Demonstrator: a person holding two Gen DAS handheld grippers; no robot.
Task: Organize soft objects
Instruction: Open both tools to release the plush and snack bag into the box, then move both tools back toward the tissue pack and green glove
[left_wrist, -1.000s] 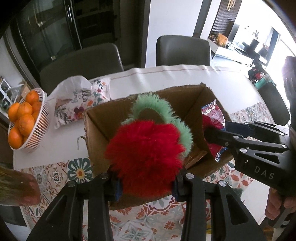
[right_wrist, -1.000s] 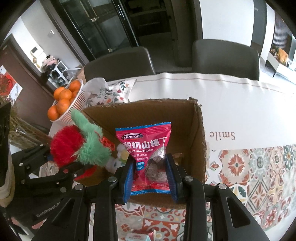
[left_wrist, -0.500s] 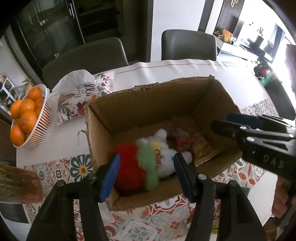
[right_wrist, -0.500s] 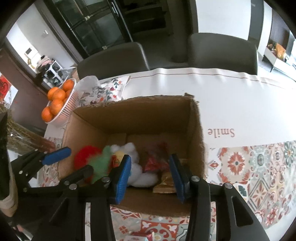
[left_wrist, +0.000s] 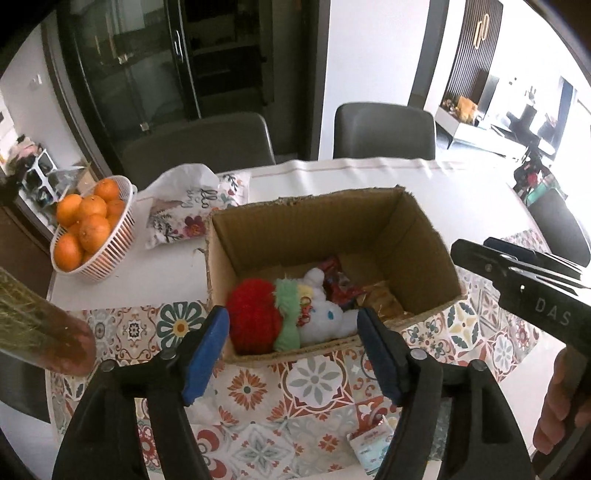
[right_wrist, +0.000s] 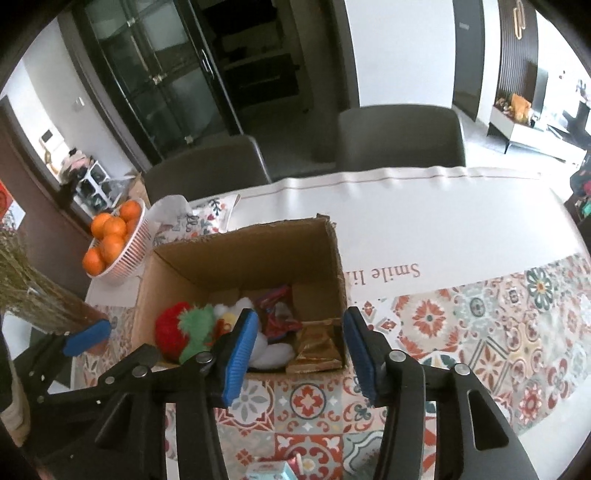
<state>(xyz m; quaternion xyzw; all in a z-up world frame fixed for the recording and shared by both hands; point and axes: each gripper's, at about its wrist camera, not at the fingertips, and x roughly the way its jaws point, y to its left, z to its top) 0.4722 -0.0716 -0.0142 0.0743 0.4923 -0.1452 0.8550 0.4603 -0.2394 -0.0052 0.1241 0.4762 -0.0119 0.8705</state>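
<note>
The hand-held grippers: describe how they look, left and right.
Left hand-held gripper: black plastic linkage arms, silver rivets, ribbed blue fingertip pads. Right hand-held gripper: the same build; the left view shows white "DAS" lettering on its side. No cables visible.

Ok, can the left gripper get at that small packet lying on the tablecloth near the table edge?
Probably yes. The left gripper is open and empty above the tablecloth, and the small packet lies uncovered just below its right finger, outside the cardboard box.

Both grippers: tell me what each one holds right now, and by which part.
Nothing. The left gripper and right gripper are both open and empty; the plush toy and red snack packet lie in the cardboard box.
</note>
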